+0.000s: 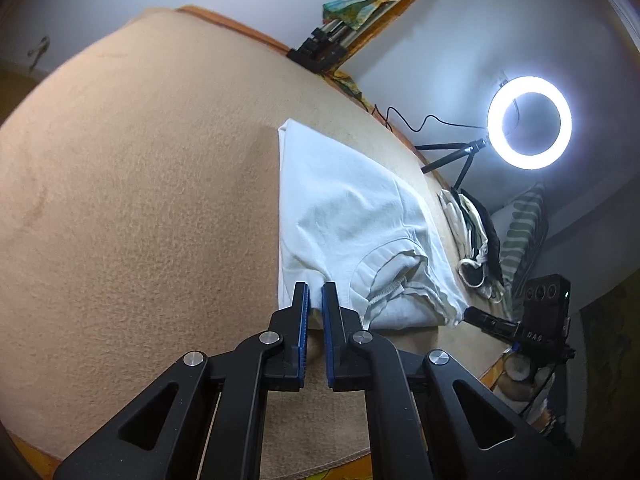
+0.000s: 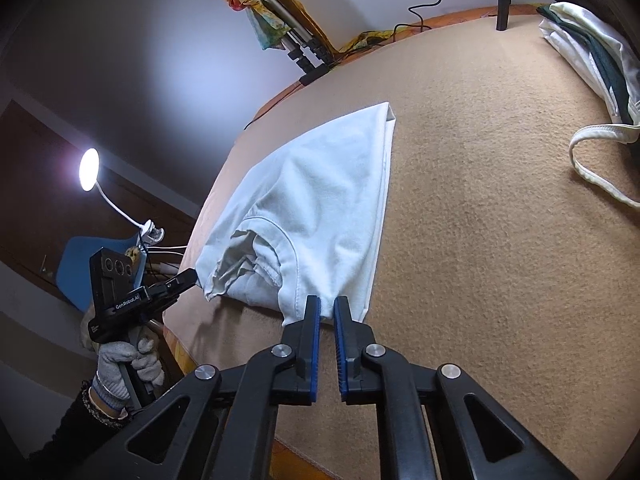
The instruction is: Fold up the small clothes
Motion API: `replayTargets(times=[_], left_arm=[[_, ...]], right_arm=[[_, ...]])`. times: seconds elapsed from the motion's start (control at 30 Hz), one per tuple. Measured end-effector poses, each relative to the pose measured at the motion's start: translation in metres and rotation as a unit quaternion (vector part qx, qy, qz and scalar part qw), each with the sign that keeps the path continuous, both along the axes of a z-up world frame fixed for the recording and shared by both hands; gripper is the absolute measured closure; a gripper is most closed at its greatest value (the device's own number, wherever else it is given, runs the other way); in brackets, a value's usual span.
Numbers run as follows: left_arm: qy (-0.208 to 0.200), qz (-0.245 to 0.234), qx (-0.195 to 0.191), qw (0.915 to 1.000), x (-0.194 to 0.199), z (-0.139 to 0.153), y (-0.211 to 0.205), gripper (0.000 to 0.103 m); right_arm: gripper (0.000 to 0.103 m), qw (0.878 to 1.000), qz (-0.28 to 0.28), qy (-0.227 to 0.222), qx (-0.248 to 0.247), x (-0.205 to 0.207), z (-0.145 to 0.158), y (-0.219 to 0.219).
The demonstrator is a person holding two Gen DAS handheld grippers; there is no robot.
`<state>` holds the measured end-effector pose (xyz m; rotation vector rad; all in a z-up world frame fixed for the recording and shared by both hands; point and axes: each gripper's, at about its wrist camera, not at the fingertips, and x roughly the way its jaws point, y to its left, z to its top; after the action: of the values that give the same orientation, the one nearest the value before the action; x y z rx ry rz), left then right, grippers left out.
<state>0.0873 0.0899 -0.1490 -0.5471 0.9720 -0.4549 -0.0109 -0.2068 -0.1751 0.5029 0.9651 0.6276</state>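
Note:
A white T-shirt [image 1: 352, 216] lies folded lengthwise on the tan blanket [image 1: 140, 200], collar end nearest me. My left gripper [image 1: 315, 294] is shut on the shirt's near edge beside the collar. My right gripper [image 2: 327, 307] is shut on the shirt's near edge [image 2: 320, 216] at the other side of the collar. In the left wrist view the right gripper [image 1: 472, 314] touches the shirt's near right corner. In the right wrist view the left gripper [image 2: 188, 278], held by a gloved hand [image 2: 128, 360], touches the shirt's near left corner.
A pile of other clothes [image 2: 592, 48] with a loose white strap [image 2: 588, 164] lies at the blanket's right side. A lit ring light [image 1: 529, 122] on a small tripod [image 1: 460, 156] stands behind. A desk lamp [image 2: 89, 169] and blue chair [image 2: 80, 268] are left of the table.

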Motion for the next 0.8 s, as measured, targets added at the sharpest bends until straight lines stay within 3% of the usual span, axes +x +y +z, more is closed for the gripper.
replayTargets(times=[0.2,0.33,0.5,0.8], left_arm=[[-0.007,0.001,0.003,1.0000,-0.001,0.005,0.001,0.099],[-0.021,0.001,0.010,0.9997,-0.003,0.016,0.008,0.100],[0.011,0.000,0.041,0.9991,0.002,-0.003,0.009,0.100],[0.003,-0.011,0.077,0.9970,0.000,0.001,0.003,0.100]], right_arm=[[0.099,1.000,-0.002,-0.013,0.009,-0.003,0.008,-0.001],[0.099,0.999,0.001,-0.020,0.049,-0.009,0.016,-0.013],[0.099,1.000,-0.008,0.005,0.009,-0.001,0.000,-0.013],[0.098,0.998,0.005,-0.003,-0.066,-0.001,-0.003,-0.002]])
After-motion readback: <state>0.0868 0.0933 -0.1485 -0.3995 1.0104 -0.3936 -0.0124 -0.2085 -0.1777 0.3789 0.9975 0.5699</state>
